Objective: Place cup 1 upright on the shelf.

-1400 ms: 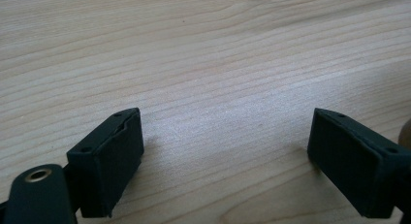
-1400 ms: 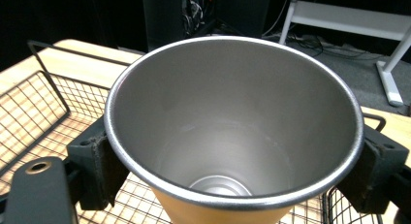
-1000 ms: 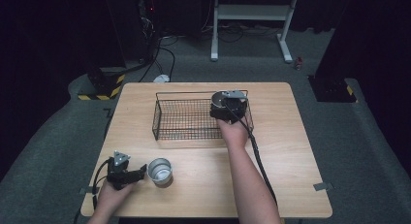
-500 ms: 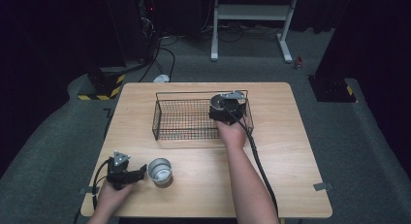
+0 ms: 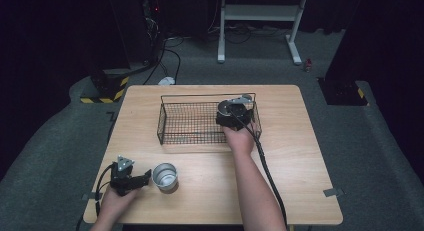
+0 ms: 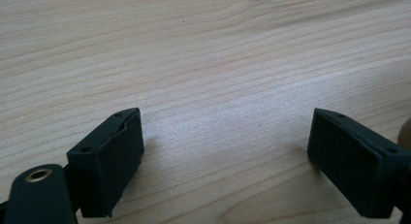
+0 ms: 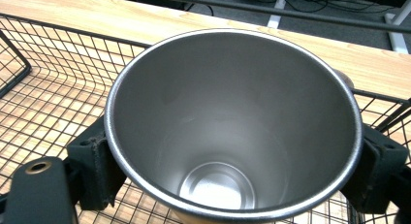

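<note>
My right gripper (image 7: 232,170) clamps a steel cup (image 7: 232,122) upright over the wire basket (image 5: 200,122); I lower it level. My left gripper (image 6: 232,161), jaws wide, empty, rests beside another cup (image 5: 165,176).

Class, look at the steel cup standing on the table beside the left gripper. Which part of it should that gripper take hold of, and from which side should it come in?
Grip the steel cup across its round outer wall, just under the rim. It stands upright, mouth up, with no handle visible. The left gripper lies open, low on the table, with its jaws pointing at the cup, so a level approach from the cup's left, one jaw either side, probably suits best.
</note>
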